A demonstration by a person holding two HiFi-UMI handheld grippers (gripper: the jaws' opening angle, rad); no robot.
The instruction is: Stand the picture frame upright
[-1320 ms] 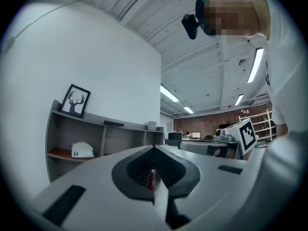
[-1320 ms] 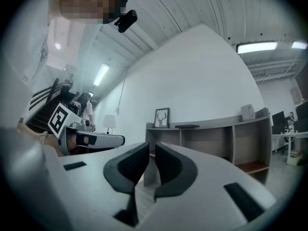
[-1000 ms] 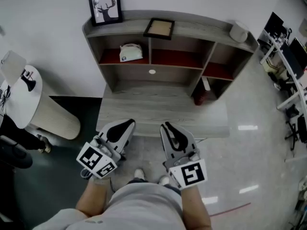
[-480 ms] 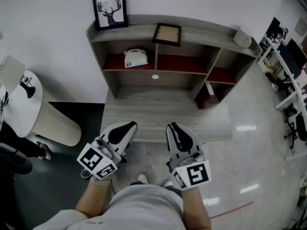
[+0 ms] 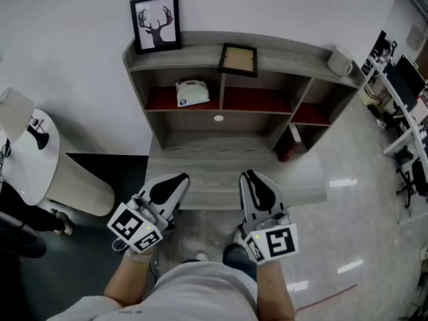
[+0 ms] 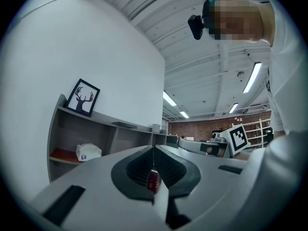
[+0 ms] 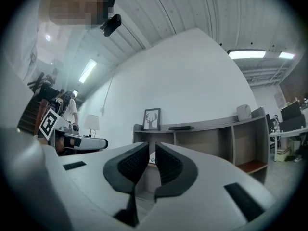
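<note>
— Since a second ago your head has shifted. The shelf unit (image 5: 221,122) sits lower and further right in the head view, and your right gripper (image 5: 249,174) has drifted slightly to the right.

— Your picture frame (image 5: 239,60) keeps its place on the unit. It lies flat on the top shelf (image 5: 287,51), pale centre showing, roughly above the upright divider between the left and middle compartments.

— To its left, at the end of that shelf, a deer picture (image 5: 156,23) stands upright against the wall (image 5: 67,39). Well to the frame's right, a white mug (image 5: 340,60) stands near the other end.

— One level down, a white bundle (image 5: 192,92) sits in the left compartment. In front of the unit runs the desk (image 5: 227,169).

— You hold both grippers at the desk's near edge, well apart from the frame. On your left gripper (image 5: 179,178) the jaws are pressed together at the tips, with nothing gripped between them.

— On your right gripper the jaws stand only a narrow slit apart and hold nothing. Past them, in the right gripper view, you see the shelf unit, with the frame showing as a dark flat slab on top.
</note>
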